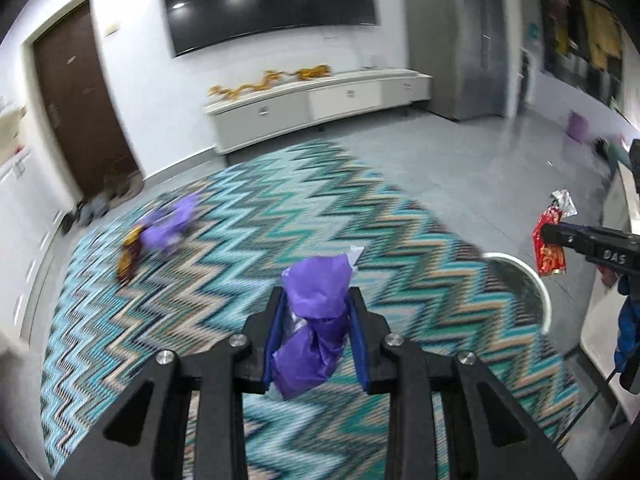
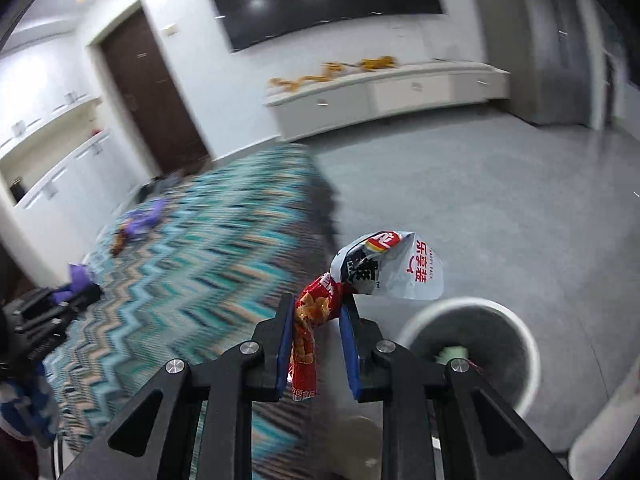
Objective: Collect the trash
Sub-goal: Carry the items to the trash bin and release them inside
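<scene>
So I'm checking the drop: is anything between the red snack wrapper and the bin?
Nothing visible. The right gripper holds the red snack wrapper in the air, just left of the white bin, whose mouth is open and uncovered.

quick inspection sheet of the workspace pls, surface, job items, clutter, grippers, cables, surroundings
surface: zigzag rug on grey floor.
job's things: purple wrapper in the left gripper; red snack bag in the right gripper; white bin beside the rug, some trash inside.
clutter: purple and brown trash pile lying on the rug's far side.
grippers: both closed on their items, held above the floor.
cables: thin black line at the left view's lower right edge, too unclear to identify.
surroundings: dark wall screen, white low cabinet, brown door.
</scene>
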A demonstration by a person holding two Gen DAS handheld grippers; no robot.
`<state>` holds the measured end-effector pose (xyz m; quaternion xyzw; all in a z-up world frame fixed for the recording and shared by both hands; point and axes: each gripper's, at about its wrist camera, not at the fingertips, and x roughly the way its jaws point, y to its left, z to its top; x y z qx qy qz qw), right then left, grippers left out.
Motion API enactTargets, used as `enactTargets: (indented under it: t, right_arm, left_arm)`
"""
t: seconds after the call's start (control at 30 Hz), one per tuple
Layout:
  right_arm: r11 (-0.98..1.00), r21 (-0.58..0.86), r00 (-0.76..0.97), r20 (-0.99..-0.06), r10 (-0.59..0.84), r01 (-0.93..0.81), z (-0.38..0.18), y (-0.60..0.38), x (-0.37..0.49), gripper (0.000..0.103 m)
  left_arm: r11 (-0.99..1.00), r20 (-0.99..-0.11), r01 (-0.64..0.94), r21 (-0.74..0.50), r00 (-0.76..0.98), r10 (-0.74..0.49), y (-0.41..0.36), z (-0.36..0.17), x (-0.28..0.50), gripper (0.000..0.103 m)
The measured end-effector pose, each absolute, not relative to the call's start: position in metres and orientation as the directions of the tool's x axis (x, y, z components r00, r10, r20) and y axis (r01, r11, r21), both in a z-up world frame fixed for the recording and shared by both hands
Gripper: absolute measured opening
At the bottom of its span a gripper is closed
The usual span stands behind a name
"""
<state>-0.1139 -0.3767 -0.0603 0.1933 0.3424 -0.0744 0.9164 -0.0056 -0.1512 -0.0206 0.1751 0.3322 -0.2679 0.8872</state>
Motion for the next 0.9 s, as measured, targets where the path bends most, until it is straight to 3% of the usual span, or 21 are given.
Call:
enactTargets:
  t: [0.3,0.53,0.67,0.73,0.77,0.8,0.83,0.9]
  right_arm:
    - [0.85,0.302,0.666,-0.743,-0.074,0.432,-0.116,-0.448,-0.148,0.022]
    - [0.831,0.285,0.595,-0.801,-0.067,0.478,-0.155,-0.482,-0.144,0.023]
    - [0.817,0.272,0.571,-0.817,-0.083,0.508,-0.169,-0.494,-0.14,0.025]
    - [0.81,0.263,0.561,-0.823,-0.095,0.524,-0.172,-0.502,-0.142,0.031]
    - [0.808,0.256,0.554,-0.826,-0.102,0.531,-0.173,-0.505,-0.143,0.039]
    - [0.807,0.251,0.551,-0.827,-0.108,0.535,-0.173,-0.506,-0.142,0.044]
    - [0.806,0.249,0.552,-0.826,-0.112,0.537,-0.173,-0.508,-0.144,0.044]
    - [0.803,0.248,0.557,-0.822,-0.121,0.541,-0.168,-0.508,-0.149,0.044]
  left_arm:
    - [0.646,-0.725,0.747,0.156,0.531,-0.439,-0.275,-0.037,-0.026,0.028]
    - [0.584,-0.802,0.811,0.051,0.381,-0.459,-0.365,-0.064,-0.022,0.029]
    - [0.576,-0.804,0.817,-0.039,0.317,-0.503,-0.397,-0.07,-0.018,0.029]
    - [0.572,-0.802,0.816,-0.086,0.284,-0.526,-0.41,-0.073,-0.013,0.034]
    - [0.573,-0.8,0.813,-0.1,0.277,-0.532,-0.413,-0.073,-0.01,0.038]
    - [0.577,-0.796,0.809,-0.115,0.272,-0.54,-0.415,-0.072,-0.009,0.047]
    - [0.58,-0.79,0.804,-0.133,0.267,-0.552,-0.416,-0.07,-0.007,0.054]
    - [0.577,-0.773,0.803,-0.151,0.268,-0.575,-0.413,-0.064,-0.007,0.055]
